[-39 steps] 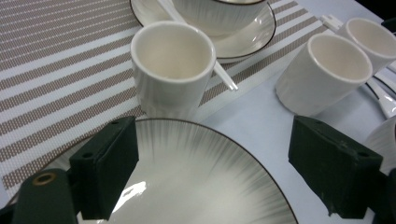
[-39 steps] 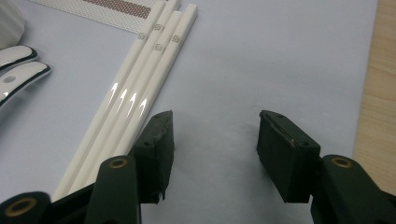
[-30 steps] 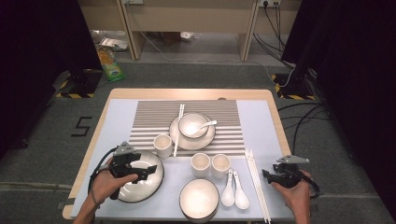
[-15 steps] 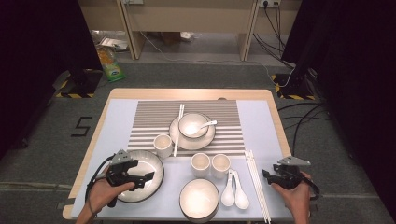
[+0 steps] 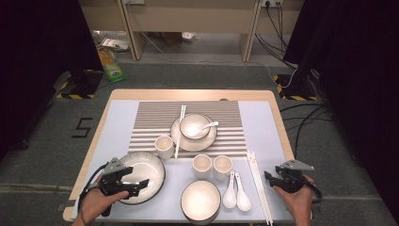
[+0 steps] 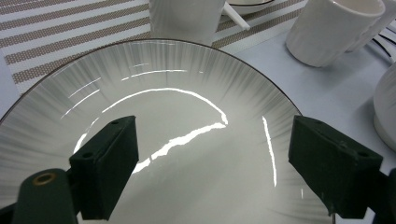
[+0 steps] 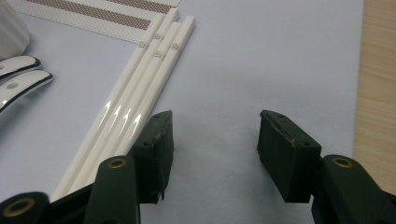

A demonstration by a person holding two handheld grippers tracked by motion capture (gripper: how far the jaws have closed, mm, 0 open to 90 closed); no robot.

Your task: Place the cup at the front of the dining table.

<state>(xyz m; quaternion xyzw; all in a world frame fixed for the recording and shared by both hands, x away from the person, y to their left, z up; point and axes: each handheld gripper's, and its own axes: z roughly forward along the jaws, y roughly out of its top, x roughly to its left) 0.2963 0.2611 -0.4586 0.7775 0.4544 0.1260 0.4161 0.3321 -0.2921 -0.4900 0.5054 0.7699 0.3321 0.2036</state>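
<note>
Glazed white ceramic with a dark rim, the large plate lies at the near left of the bench, just in front of a cup on the striped mat. We judge the step in hand to be gripping this plate by its near rim. To do it well, we lower the left gripper until one jaw passes under the rim and one over it, then close gently; the glaze is slick. Its jaws stand wide apart above the plate's inner surface, pinching nothing. The right gripper rests near the chopsticks; its jaws are spread, one just beside them, holding nothing.
</note>
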